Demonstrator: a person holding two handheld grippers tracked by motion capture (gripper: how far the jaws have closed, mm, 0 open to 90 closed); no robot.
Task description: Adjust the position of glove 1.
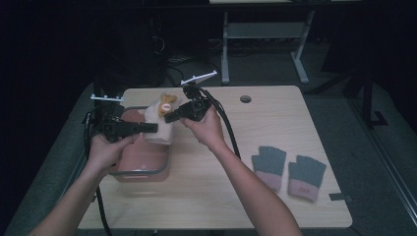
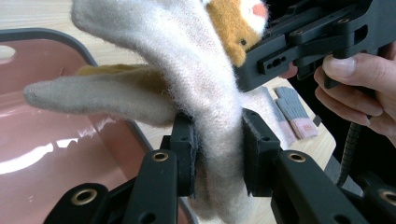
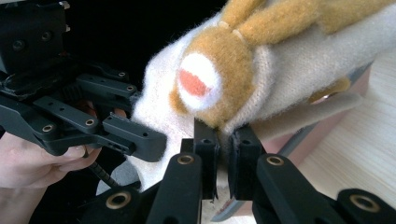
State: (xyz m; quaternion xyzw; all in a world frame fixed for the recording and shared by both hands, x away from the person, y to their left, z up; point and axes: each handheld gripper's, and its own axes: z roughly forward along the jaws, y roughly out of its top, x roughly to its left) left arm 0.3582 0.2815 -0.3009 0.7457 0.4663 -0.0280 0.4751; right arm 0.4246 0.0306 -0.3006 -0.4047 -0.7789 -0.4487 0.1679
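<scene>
- I have a cream knitted glove (image 1: 161, 123) held up between both tools, above the near edge of the pink tub (image 1: 142, 157) at the left of the bench (image 1: 255, 128).
- Glove is fuzzy, off-white wool; a tan animal face with a white muzzle and an orange-red nose is sewn on near one end (image 3: 198, 81).
- Tan ears or trim run along the top in the right gripper view; one greyish finger sticks out sideways in the left gripper view.
- Left hand-held gripper (image 2: 218, 154): jaws closed in on the glove's cream body, fabric bunched between the pads.
- Right hand-held gripper (image 3: 223, 161): jaws nearly together, pinching a thin fold just under the animal face.
- A grey-and-pink pair of gloves (image 1: 290, 169) lies flat at the right of the bench, well apart.
</scene>
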